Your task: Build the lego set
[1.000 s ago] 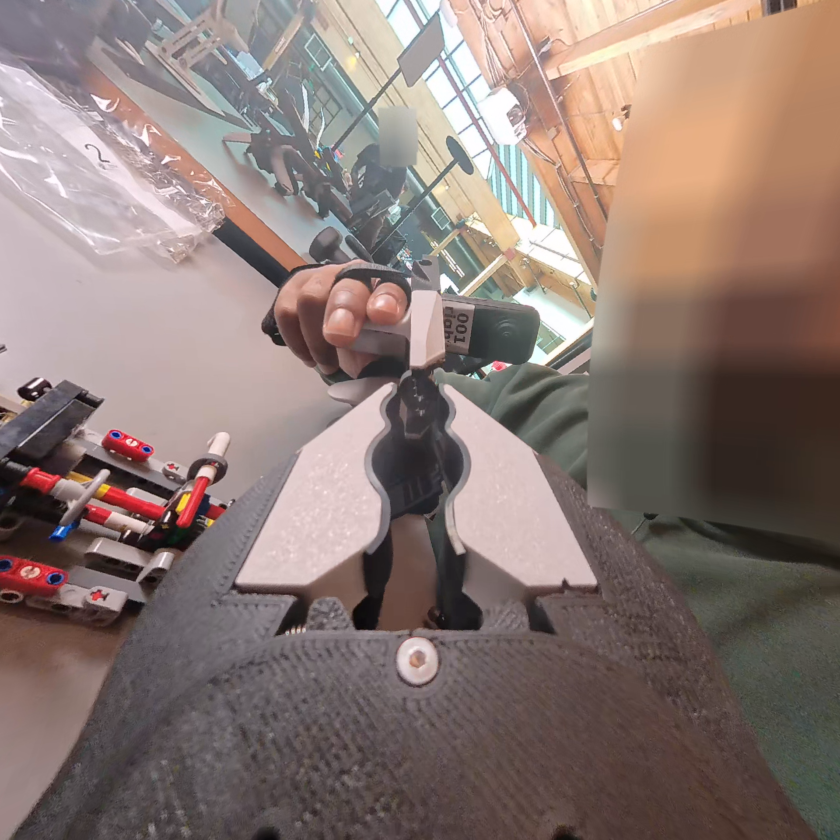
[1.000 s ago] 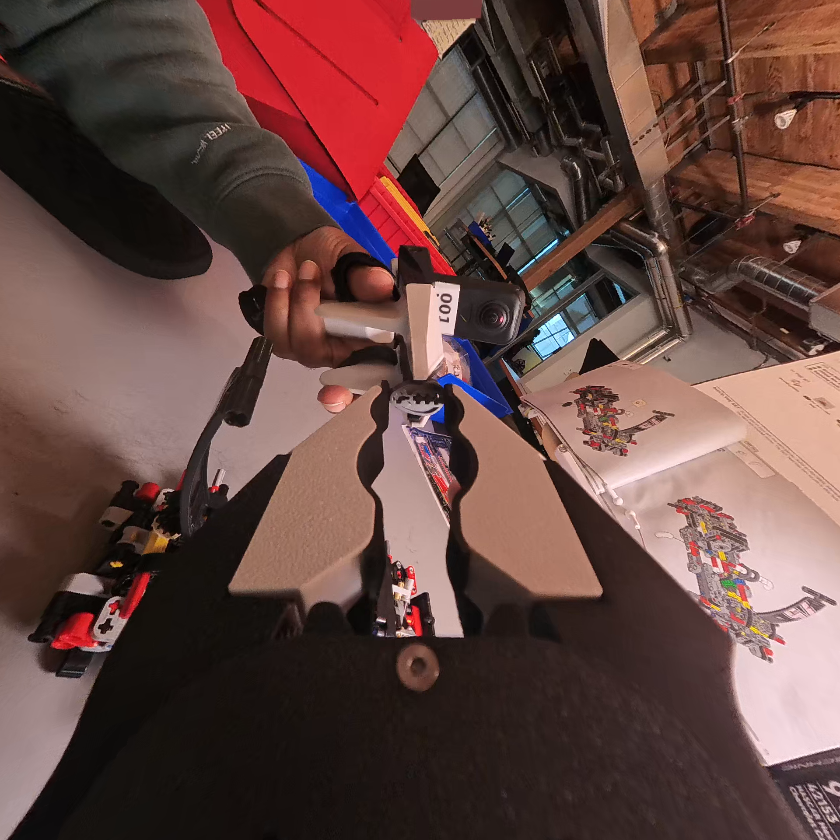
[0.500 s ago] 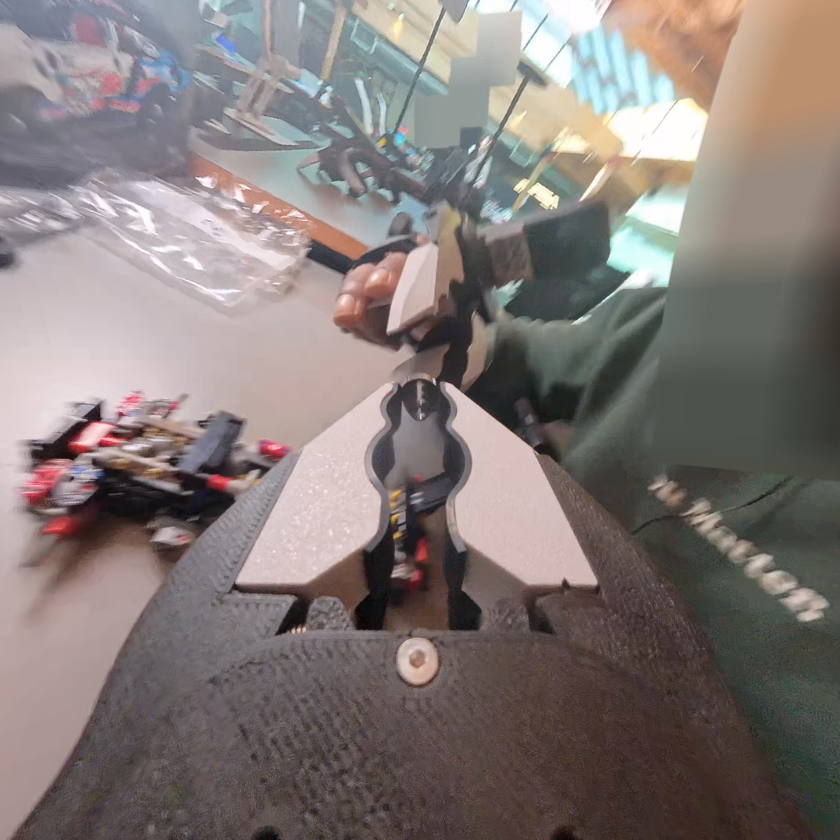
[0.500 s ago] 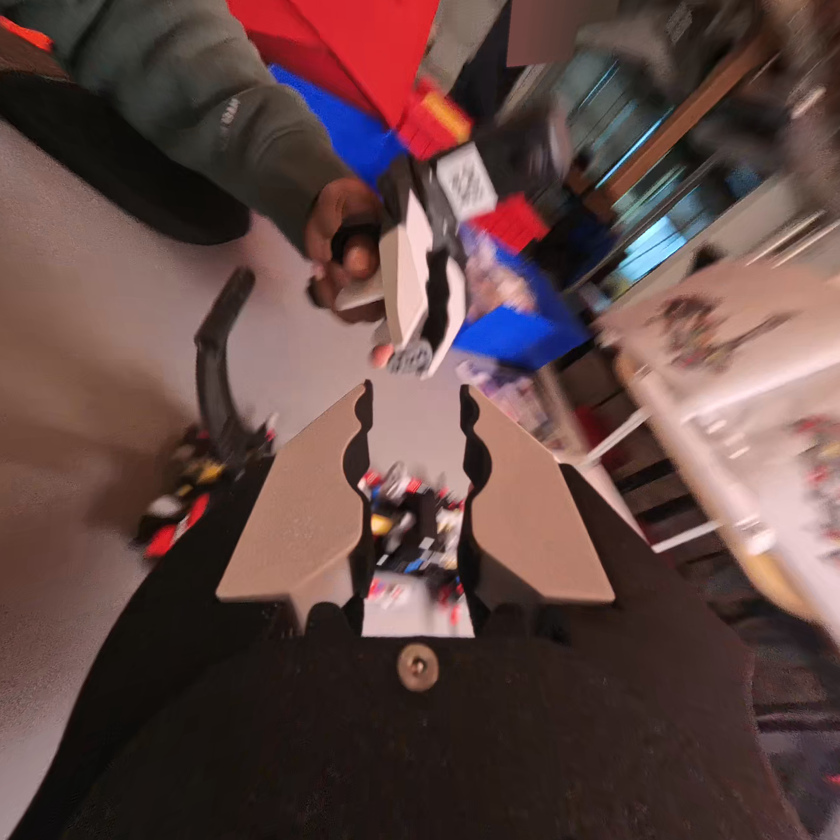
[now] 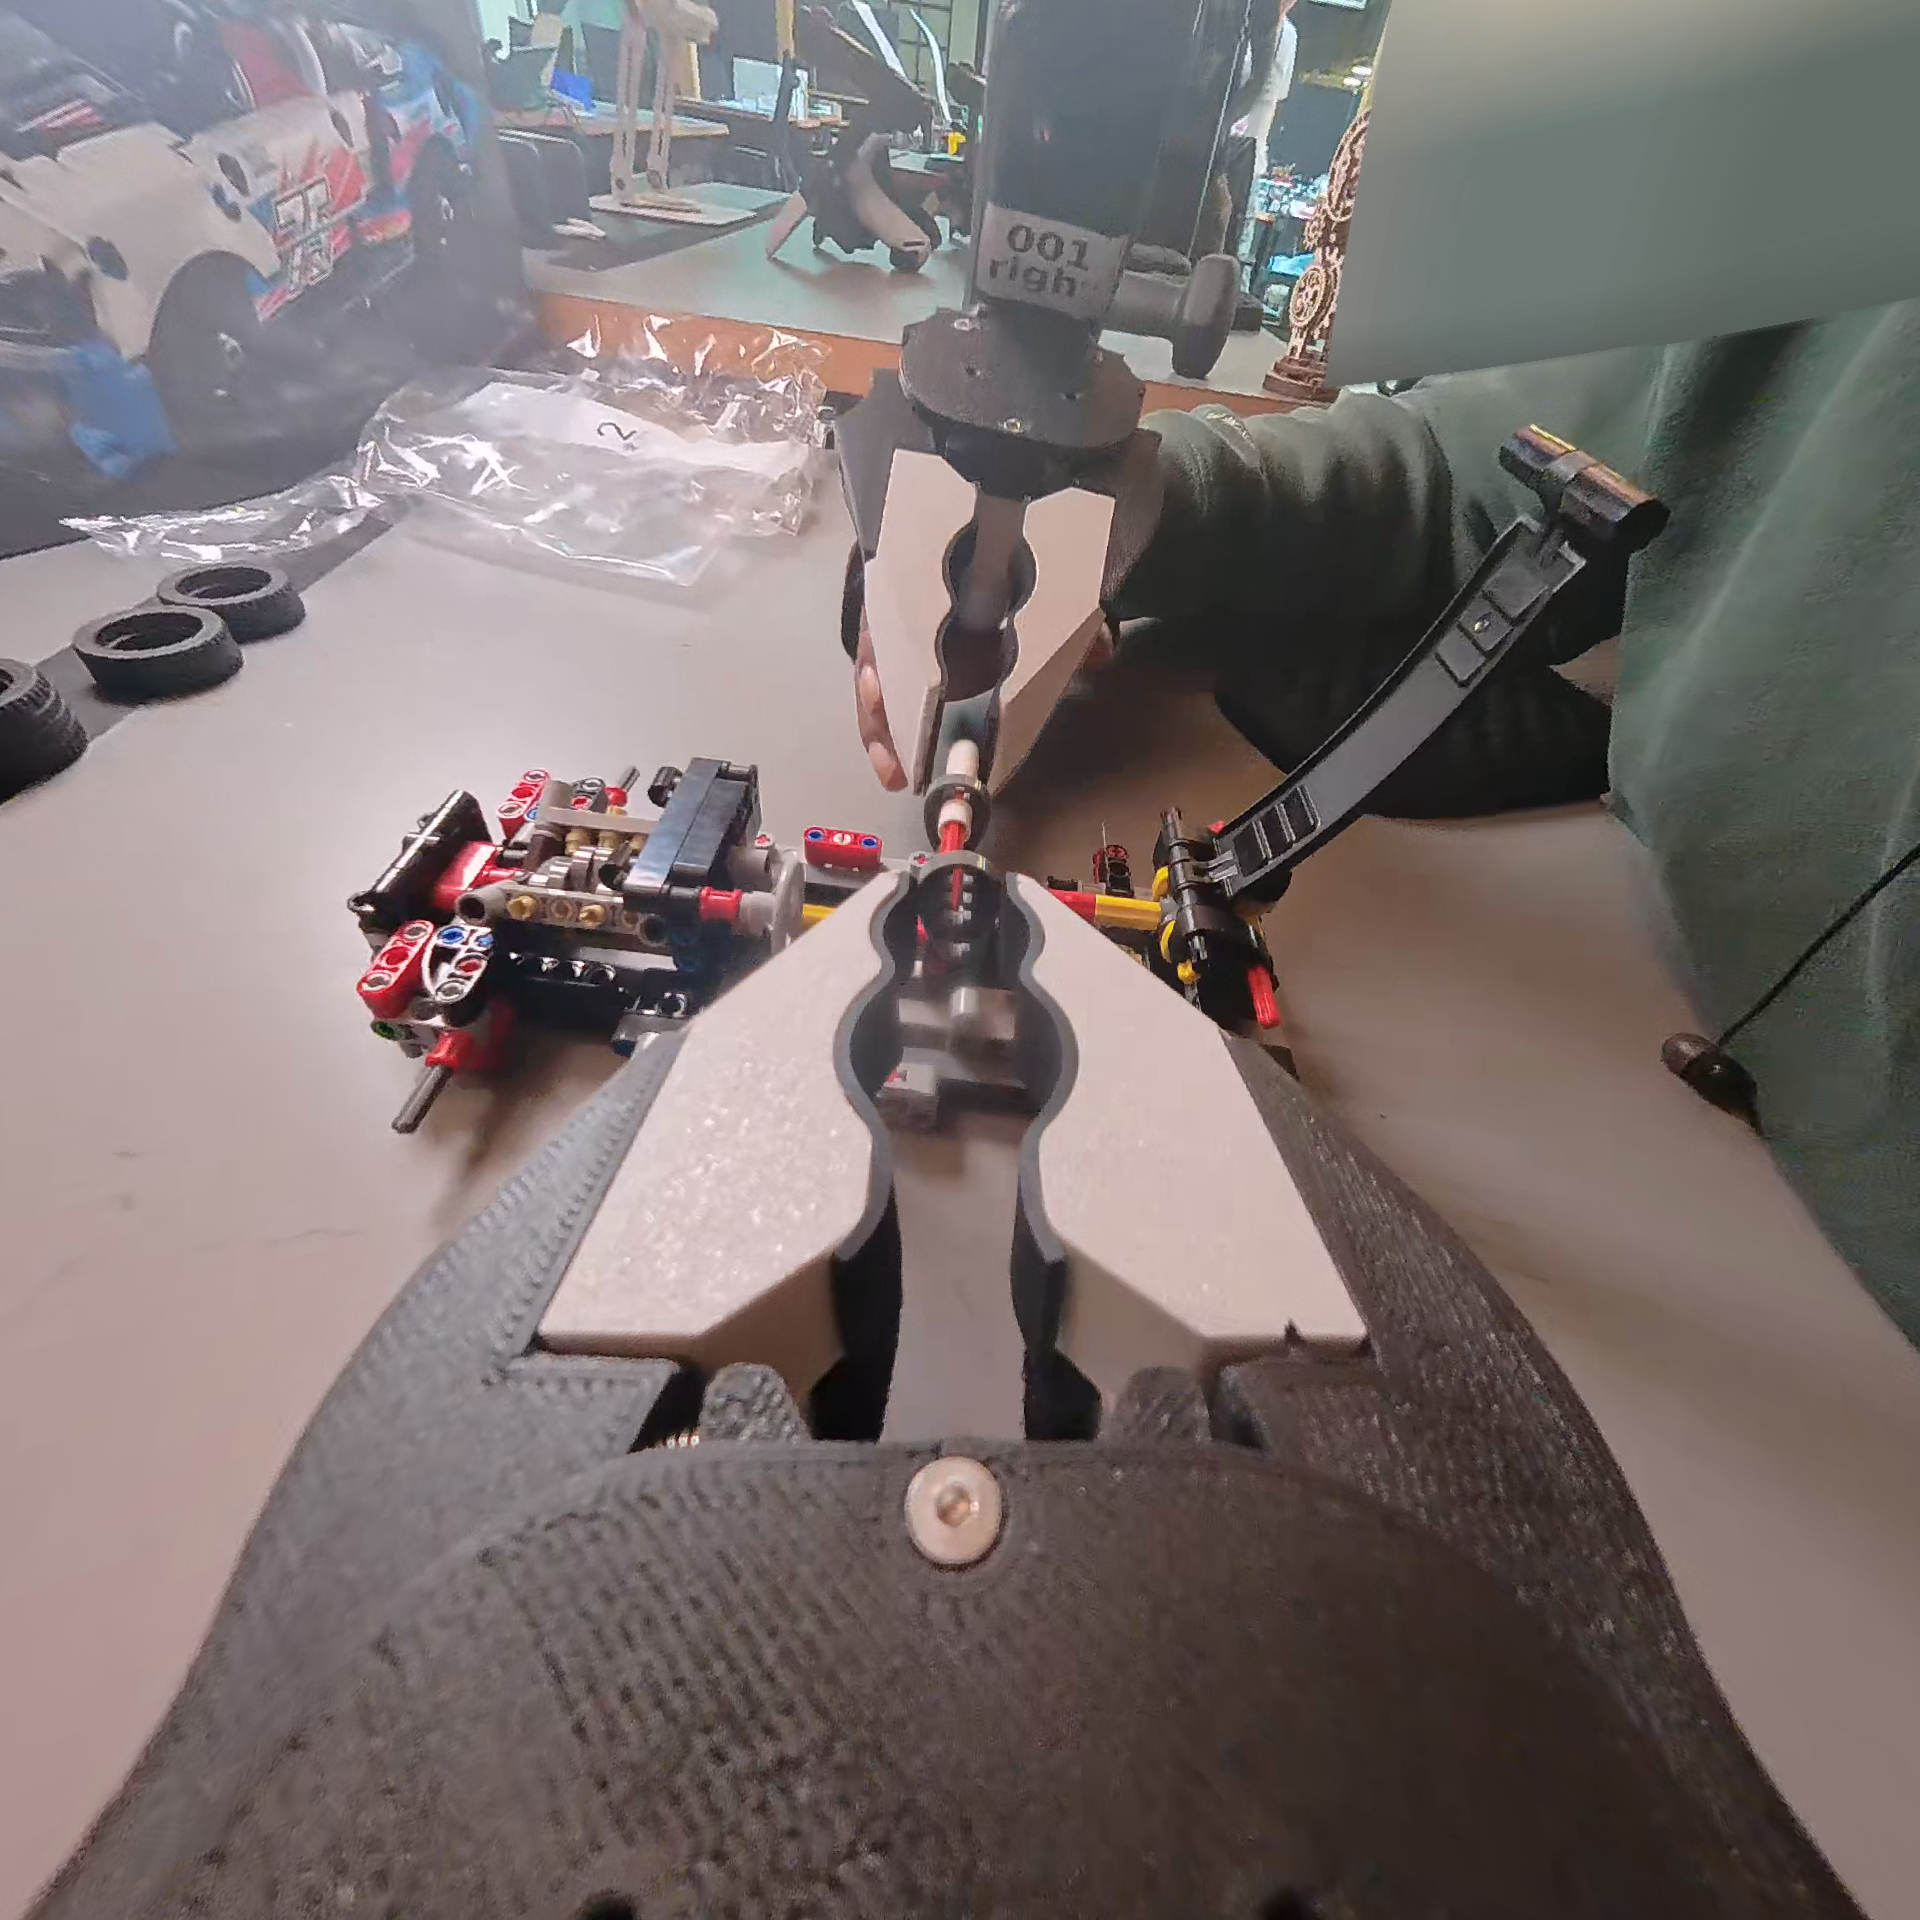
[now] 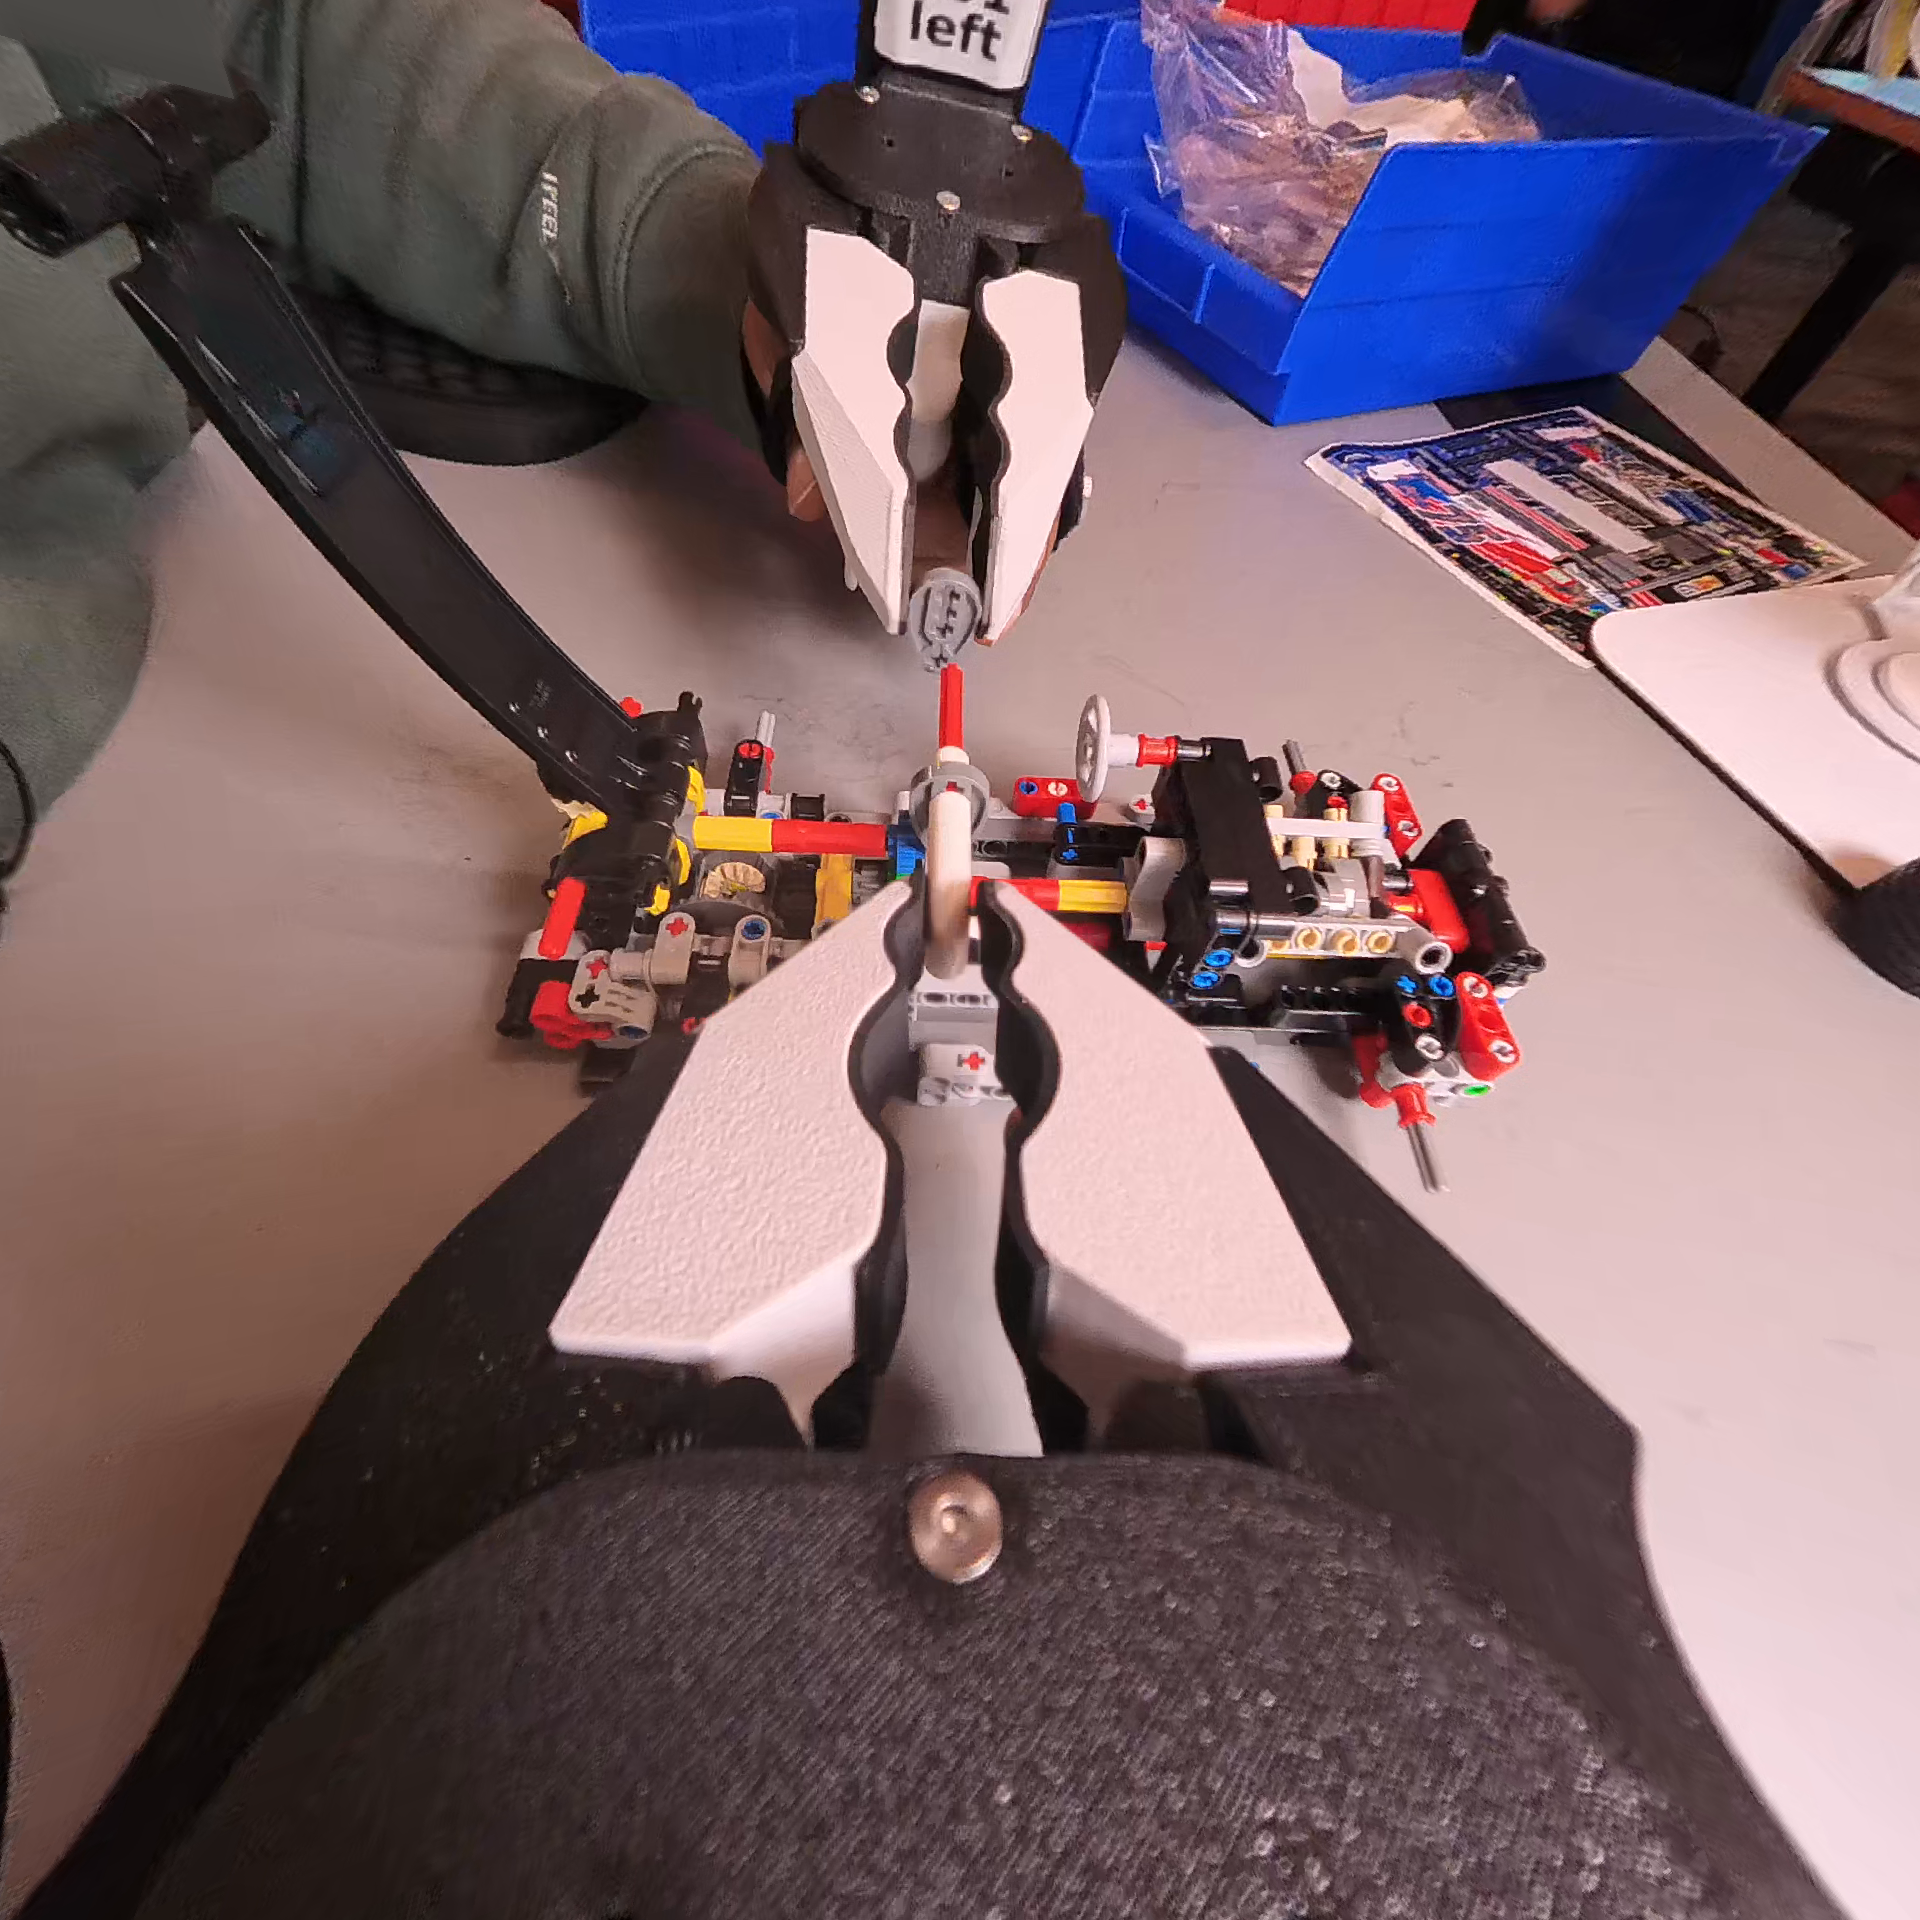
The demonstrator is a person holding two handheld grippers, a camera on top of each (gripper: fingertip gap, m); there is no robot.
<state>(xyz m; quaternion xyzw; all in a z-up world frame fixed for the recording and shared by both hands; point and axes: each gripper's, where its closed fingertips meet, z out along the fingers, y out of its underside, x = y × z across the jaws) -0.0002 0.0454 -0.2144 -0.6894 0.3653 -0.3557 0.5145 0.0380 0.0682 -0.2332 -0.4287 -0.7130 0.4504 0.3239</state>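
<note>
The right gripper [image 6: 948,914] is narrow, its tips clamped on a white rod [image 6: 945,873]. The rod sits on a red axle [image 6: 950,707] that stands out from the middle of a toy-brick model [image 6: 1299,914] lying on the grey table [image 6: 208,1039]. Facing it from the far side, the left gripper [image 6: 943,623] is also narrow and pinches a small grey toothed piece [image 6: 943,618] at its fingertips. The free end of the red axle points straight at that piece and ends just beside it; whether they touch I cannot tell. A long curved black arm [image 6: 364,468] rises from the left end of the model. A blue bin [image 6: 1455,260] and a printed sheet [image 6: 1558,520] lie far right. In the left wrist view, loose tyres [image 5: 156,649] and a clear plastic bag [image 5: 582,468] lie far left.
</note>
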